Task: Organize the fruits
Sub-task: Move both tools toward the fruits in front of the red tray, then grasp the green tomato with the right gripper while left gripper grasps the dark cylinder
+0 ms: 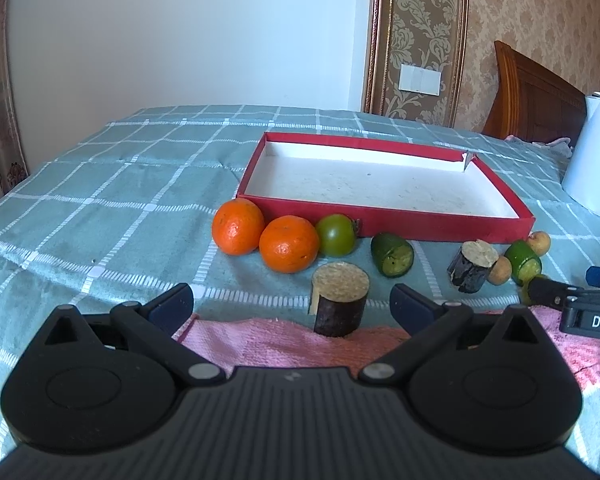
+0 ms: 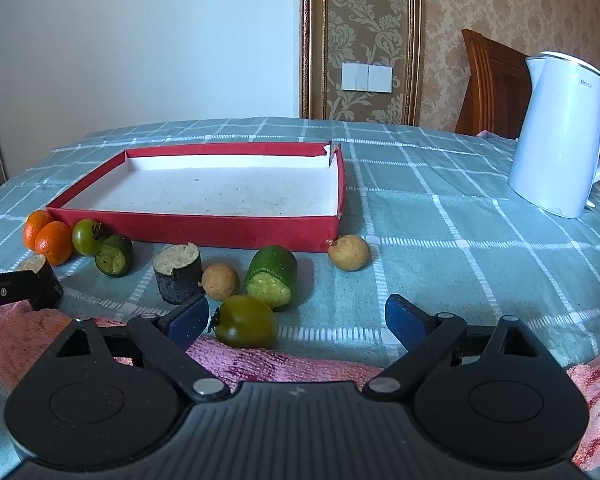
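Observation:
A red shallow box lies on the checked tablecloth, with nothing in it. In front of it lie two oranges, a green tomato, a cut cucumber piece and two dark sugarcane stubs. My left gripper is open, with the near stub between its fingertips, untouched. My right gripper is open. A green tomato lies just inside its left finger. A cucumber piece and two longans lie beyond.
A white electric kettle stands at the right. A pink towel lies under both grippers at the near edge. A wooden chair stands behind the table. The right gripper's body shows in the left wrist view.

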Action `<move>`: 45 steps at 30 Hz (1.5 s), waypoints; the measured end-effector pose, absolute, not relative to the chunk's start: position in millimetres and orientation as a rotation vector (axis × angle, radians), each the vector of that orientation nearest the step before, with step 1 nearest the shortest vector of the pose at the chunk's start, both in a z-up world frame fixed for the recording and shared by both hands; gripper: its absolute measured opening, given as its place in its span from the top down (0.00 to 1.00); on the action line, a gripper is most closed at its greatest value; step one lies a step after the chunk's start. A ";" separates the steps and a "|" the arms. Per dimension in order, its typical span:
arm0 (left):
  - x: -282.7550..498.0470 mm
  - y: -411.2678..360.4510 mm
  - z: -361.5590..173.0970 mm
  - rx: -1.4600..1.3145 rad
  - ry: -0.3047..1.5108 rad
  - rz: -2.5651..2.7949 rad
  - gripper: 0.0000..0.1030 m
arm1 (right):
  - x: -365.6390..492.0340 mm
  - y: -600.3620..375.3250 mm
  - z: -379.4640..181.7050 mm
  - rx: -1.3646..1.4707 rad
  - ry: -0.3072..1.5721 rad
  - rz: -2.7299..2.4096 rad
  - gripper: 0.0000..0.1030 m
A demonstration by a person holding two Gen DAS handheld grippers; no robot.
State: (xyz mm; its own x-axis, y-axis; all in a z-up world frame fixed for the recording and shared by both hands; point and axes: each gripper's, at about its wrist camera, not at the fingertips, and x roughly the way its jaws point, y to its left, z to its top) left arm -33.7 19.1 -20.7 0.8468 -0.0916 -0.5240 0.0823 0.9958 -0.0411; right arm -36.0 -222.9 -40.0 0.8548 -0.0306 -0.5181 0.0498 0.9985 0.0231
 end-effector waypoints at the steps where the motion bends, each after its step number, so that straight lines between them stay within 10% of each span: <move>1: -33.6 19.3 -20.8 -0.017 0.552 -0.090 0.00 | -36.1 -222.6 -40.2 0.034 0.544 -0.043 0.07; 9: -32.3 22.0 -20.9 -0.012 0.549 -0.077 0.00 | -36.5 -218.2 -41.9 0.013 0.542 -0.050 0.09; 14: -32.1 26.1 -21.6 -0.020 0.544 -0.068 0.00 | -34.1 -215.2 -46.2 0.051 0.584 0.046 0.48; 21: -32.8 35.1 -25.5 -0.017 0.547 -0.065 0.00 | -31.7 -208.0 -50.7 0.033 0.598 0.069 0.64; 40: -18.9 3.1 -26.8 0.036 0.557 -0.123 0.00 | -39.2 -223.9 -40.9 0.101 0.535 0.090 0.65; 45: -11.4 7.5 -33.8 0.012 0.591 -0.122 0.18 | -37.9 -225.0 -38.7 0.105 0.525 0.095 0.65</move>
